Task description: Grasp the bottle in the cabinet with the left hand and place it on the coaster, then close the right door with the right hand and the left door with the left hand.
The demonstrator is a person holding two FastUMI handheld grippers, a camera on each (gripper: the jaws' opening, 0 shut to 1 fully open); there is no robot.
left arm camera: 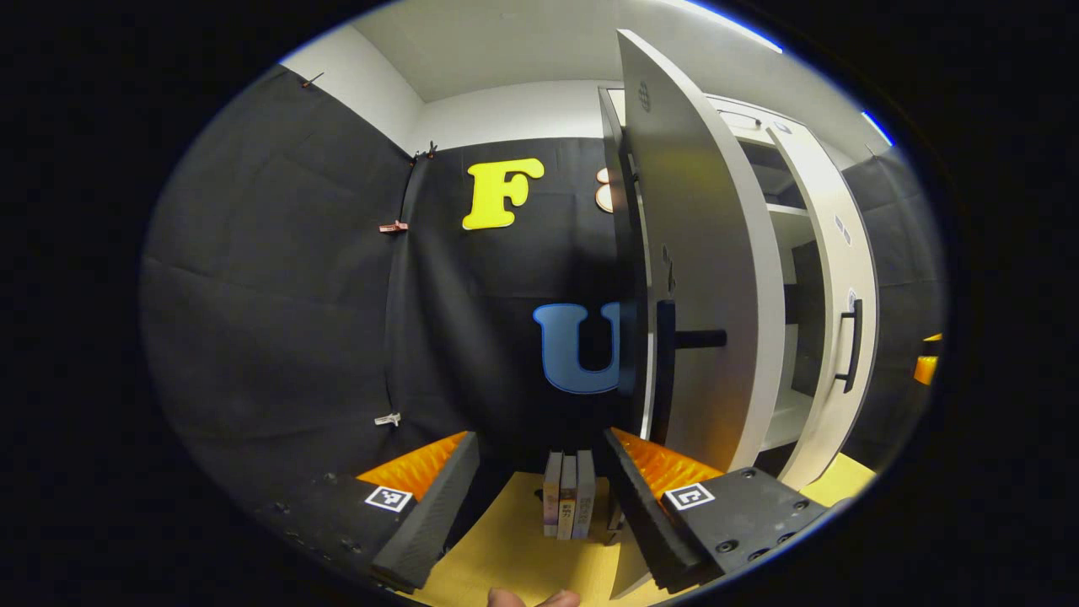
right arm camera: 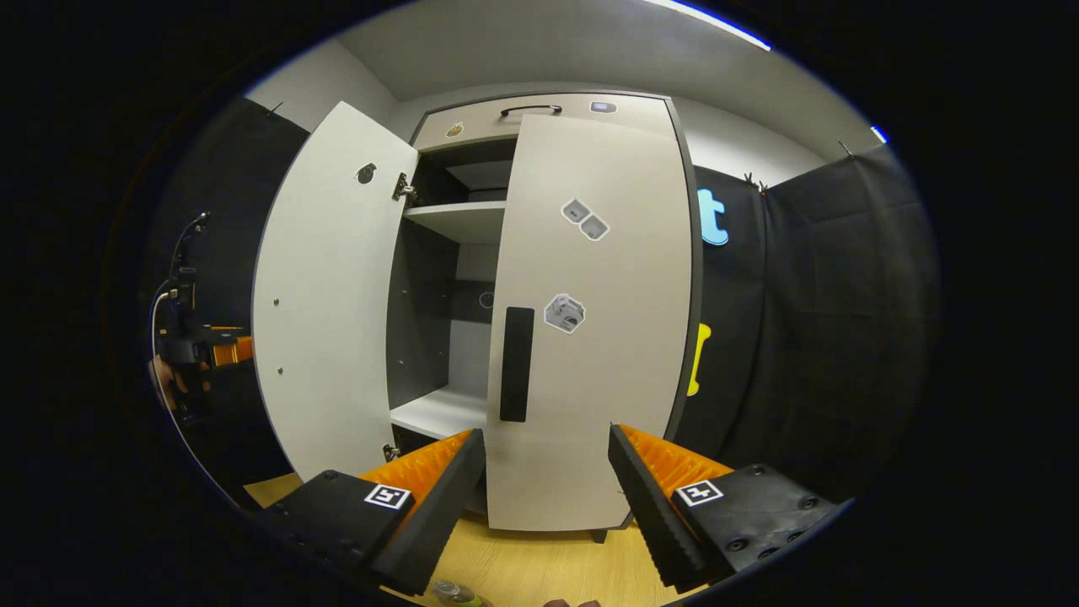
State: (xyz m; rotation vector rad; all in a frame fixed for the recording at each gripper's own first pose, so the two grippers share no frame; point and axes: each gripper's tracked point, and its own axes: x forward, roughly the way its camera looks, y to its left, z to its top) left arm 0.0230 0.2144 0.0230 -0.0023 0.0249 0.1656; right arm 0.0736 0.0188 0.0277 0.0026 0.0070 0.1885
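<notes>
In the right gripper view the white cabinet [right arm camera: 539, 110] has its right door [right arm camera: 607, 362] lying flat across the right half, black handle [right arm camera: 516, 362] facing me. The left door [right arm camera: 324, 320] stands swung wide open. My right gripper [right arm camera: 546, 432] is open and empty, a short way in front of the right door. A clear bottle's top [right arm camera: 455, 593] peeks in at the bottom edge on the wooden table. In the left gripper view my left gripper [left arm camera: 539, 438] is open and empty, just left of the left door [left arm camera: 716, 253], seen nearly edge-on with its black handle [left arm camera: 670, 371].
A few books [left arm camera: 569, 504] stand upright on the yellow wooden table [left arm camera: 506, 548] between my left fingers. White shelves [right arm camera: 459, 219] show inside the cabinet. Far off at the left, a hand holds the left gripper [right arm camera: 190, 354] behind the open door.
</notes>
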